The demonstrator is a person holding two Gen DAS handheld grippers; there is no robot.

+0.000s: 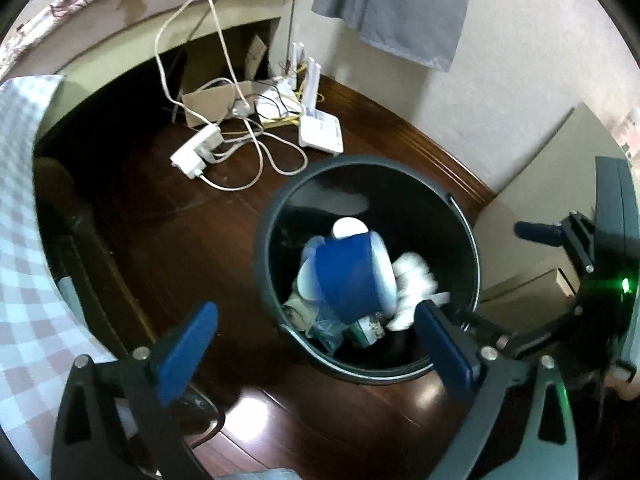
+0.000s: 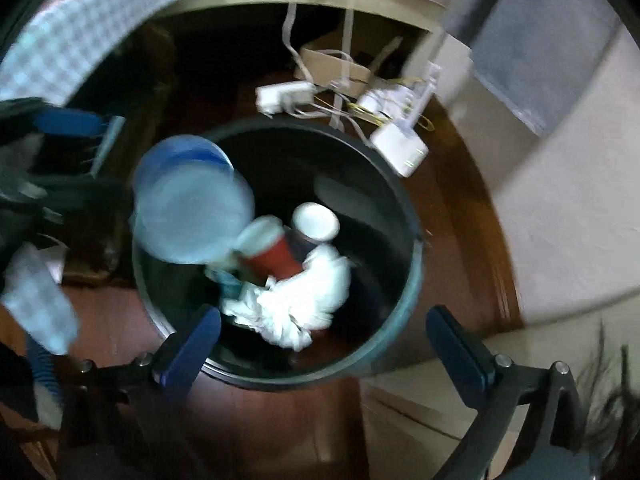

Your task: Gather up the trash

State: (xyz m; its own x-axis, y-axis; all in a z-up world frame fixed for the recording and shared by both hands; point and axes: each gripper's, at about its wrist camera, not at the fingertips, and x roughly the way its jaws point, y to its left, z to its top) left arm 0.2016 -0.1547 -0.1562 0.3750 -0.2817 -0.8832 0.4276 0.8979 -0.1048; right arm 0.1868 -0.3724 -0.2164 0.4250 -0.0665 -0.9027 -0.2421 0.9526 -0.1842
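A black round trash bin (image 1: 460,216) stands on the dark wood floor; it also shows in the right wrist view (image 2: 408,240). A blue paper cup (image 1: 352,276) is in the air over the bin, blurred, free of both grippers; in the right wrist view it shows open end up (image 2: 188,208). Inside lie crumpled white tissue (image 2: 304,300), a red cup (image 2: 276,256), a white cup (image 2: 316,220). My left gripper (image 1: 316,344) is open above the bin's near rim. My right gripper (image 2: 324,348) is open and empty above the bin; it also shows in the left wrist view (image 1: 552,236).
A power strip (image 1: 196,152), white cables, a router (image 1: 320,132) and a cardboard box (image 1: 216,100) lie on the floor beyond the bin. A checked cloth (image 1: 24,240) hangs at the left. Cardboard (image 1: 560,168) leans against the wall at the right.
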